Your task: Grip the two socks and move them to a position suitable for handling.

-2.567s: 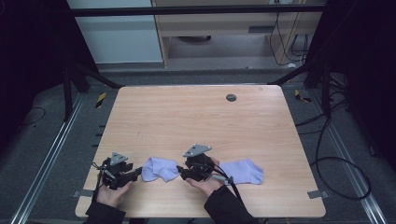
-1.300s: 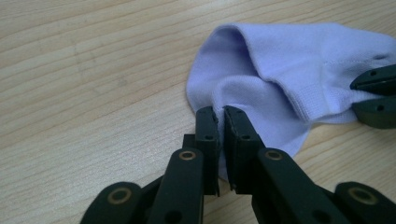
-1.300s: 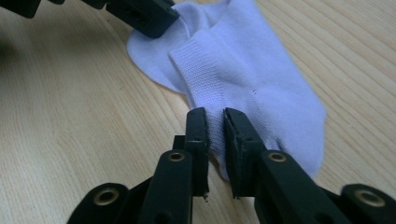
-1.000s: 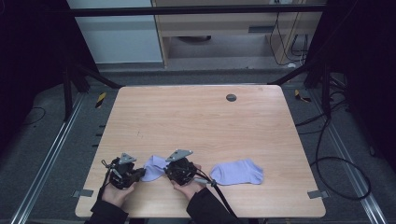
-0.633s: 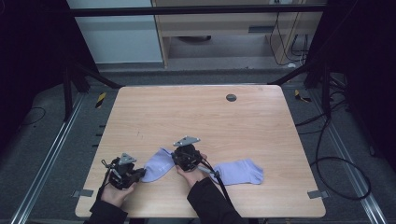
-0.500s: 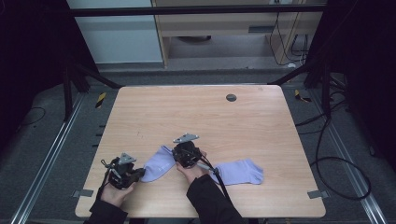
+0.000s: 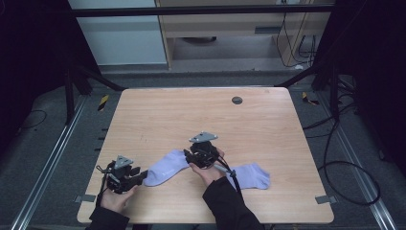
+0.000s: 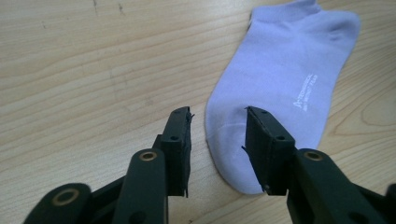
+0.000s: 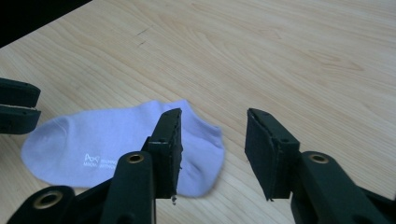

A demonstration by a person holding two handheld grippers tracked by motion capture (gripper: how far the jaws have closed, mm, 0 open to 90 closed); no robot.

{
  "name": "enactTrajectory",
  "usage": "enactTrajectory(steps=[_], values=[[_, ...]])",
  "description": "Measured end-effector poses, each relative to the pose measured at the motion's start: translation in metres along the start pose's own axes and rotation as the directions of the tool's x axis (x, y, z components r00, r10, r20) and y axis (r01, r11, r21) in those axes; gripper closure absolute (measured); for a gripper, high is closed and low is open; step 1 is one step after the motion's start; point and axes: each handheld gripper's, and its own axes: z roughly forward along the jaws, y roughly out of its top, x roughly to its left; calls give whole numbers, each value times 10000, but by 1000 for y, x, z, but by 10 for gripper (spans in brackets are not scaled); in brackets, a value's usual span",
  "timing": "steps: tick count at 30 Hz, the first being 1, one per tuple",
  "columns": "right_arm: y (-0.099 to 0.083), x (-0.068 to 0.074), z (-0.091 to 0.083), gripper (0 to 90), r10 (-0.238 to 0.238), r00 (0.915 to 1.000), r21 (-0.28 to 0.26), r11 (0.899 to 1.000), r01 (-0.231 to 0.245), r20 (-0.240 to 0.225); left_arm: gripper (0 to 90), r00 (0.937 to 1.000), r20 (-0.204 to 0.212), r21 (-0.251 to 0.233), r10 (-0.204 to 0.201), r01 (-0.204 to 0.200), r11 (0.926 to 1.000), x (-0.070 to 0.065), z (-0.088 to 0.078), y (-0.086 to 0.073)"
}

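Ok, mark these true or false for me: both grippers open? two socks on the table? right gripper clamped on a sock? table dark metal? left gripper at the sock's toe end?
1. Both grippers stand open. True: the left gripper and the right gripper each show a gap between the jaws.
2. Two lilac ankle socks lie on the table. True: the left sock and the right sock.
3. The right gripper is clamped on a sock. False: its jaws are apart, by the left sock's cuff end.
4. The table is dark metal. False: the light wooden table.
5. The left gripper is at the left sock's toe end. True.
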Motion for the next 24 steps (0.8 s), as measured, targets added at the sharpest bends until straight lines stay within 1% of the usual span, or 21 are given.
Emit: enactTrajectory(steps=[2,4,7,10,12,16,20,21,24], values=[[-2,-7,-10,532,145,9999,39,9999,-145,-20,575,10000,20,-122,-20,20,9999,-2,-2,2],[-5,-14,-19,518,172,9998,34,9998,-172,21,558,10000,36,-241,-65,66,9997,-4,-5,3],[-13,-26,-33,502,172,9998,28,9998,-172,130,551,10000,74,-379,-10,13,9993,-9,-8,6],[-23,-38,-46,491,331,9991,45,9994,-332,250,550,9999,150,-455,72,-65,9989,-15,-9,10],[-28,-48,-54,483,547,9980,63,9985,-550,327,549,9997,226,-490,133,-122,9987,-18,-10,12],[-39,-69,-70,470,792,9952,58,9968,-797,578,548,9989,352,-635,294,-272,9976,-26,-11,18],[-52,-87,-89,472,1005,9920,-150,9949,-996,764,549,9975,477,-698,518,-484,9964,-35,-11,24],[-55,-90,-94,474,1100,9910,-189,9939,-1089,758,550,9973,514,-743,523,-484,9961,-37,-10,26],[-65,-99,-107,482,1090,9903,-301,9938,-1068,860,554,9956,666,-805,662,-607,9949,-46,-9,31]])
